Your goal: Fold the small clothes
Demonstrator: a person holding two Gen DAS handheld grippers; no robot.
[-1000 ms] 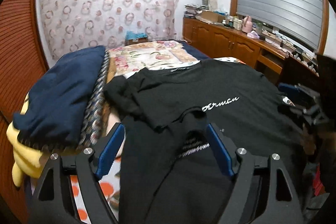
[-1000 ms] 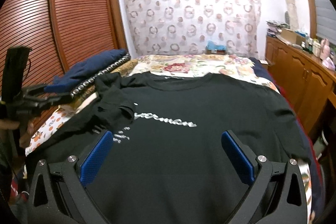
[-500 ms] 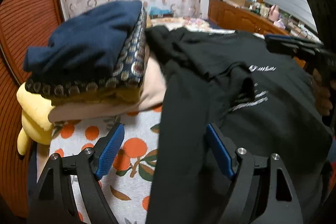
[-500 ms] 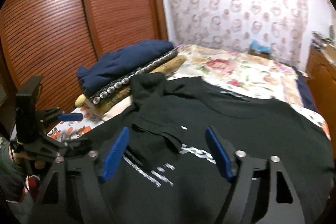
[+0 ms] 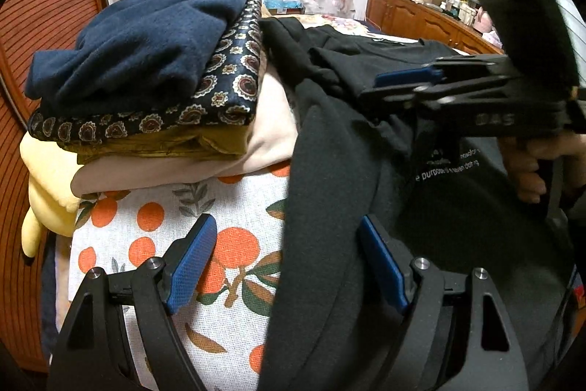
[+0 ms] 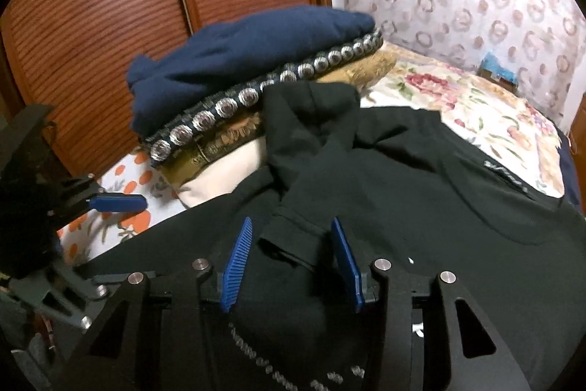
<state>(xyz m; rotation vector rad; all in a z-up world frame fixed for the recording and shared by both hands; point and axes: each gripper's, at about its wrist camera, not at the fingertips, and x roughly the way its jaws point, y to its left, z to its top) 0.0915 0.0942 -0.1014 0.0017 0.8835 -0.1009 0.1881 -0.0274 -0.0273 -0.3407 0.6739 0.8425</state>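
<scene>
A black T-shirt (image 5: 348, 171) with white lettering lies spread on the bed; it also fills the right wrist view (image 6: 421, 193). Its left sleeve (image 6: 304, 178) is folded inward over the body. My left gripper (image 5: 289, 266) is open, straddling the shirt's left side edge over the orange-print sheet. My right gripper (image 6: 291, 261) is open, jaws partly narrowed, with the sleeve cuff (image 6: 293, 240) lying between the fingers. The right gripper also shows in the left wrist view (image 5: 410, 77), and the left gripper in the right wrist view (image 6: 117, 202).
A stack of folded clothes (image 5: 146, 68), navy on top, sits left of the shirt; it also shows in the right wrist view (image 6: 238, 72). A wooden slatted wardrobe (image 6: 110, 6) stands behind it. A floral bedspread (image 6: 457, 98) lies beyond. A wooden cabinet (image 5: 410, 13) lines the right wall.
Both grippers swung left toward the sleeve side. My right gripper moved down over the folded sleeve and its jaws narrowed around the cuff. My left gripper dropped to the shirt's left edge.
</scene>
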